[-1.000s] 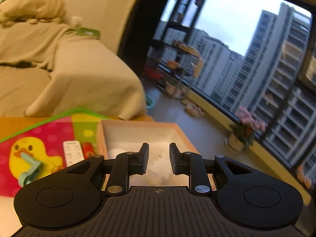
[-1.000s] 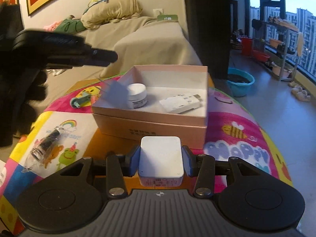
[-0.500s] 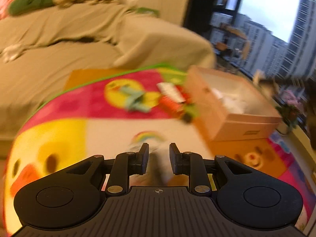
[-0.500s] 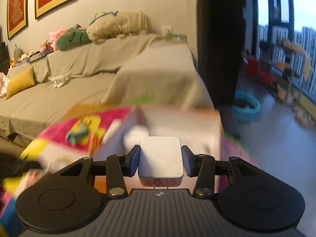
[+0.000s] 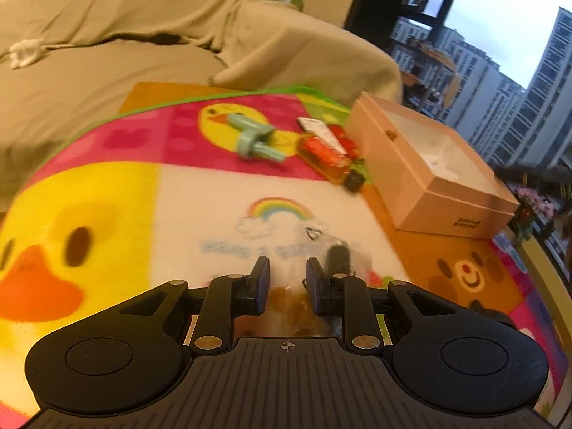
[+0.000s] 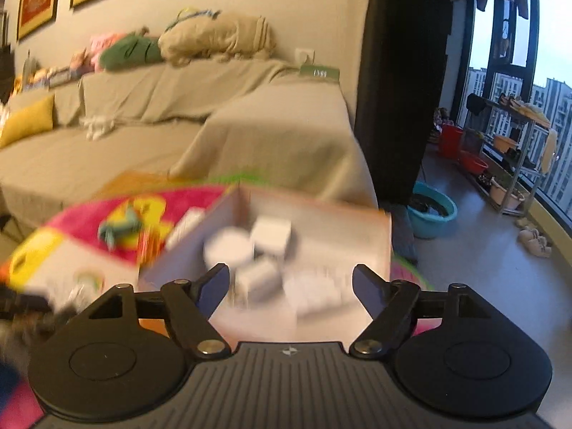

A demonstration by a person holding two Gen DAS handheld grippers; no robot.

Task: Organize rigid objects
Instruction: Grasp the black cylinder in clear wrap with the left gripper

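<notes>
My right gripper (image 6: 290,284) is open and empty above the pink cardboard box (image 6: 375,230). Inside the box lie a round white jar (image 6: 228,250), a white charger block (image 6: 270,236) and other white items, all blurred. My left gripper (image 5: 287,282) is open with a narrow gap, low over the colourful mat (image 5: 107,193), right above a clear plastic bag holding a black object (image 5: 338,257). The pink box also shows in the left wrist view (image 5: 439,193), to the right.
On the mat left of the box lie a teal plastic part (image 5: 255,137), an orange-red bottle (image 5: 327,157) and a white card (image 5: 320,130). A covered sofa (image 6: 178,125) stands behind. A teal basin (image 6: 434,211) sits on the floor to the right.
My right gripper opened and let go of the white charger block, which now lies in the box. My left gripper swung left from the box and came down over the bagged black object.
</notes>
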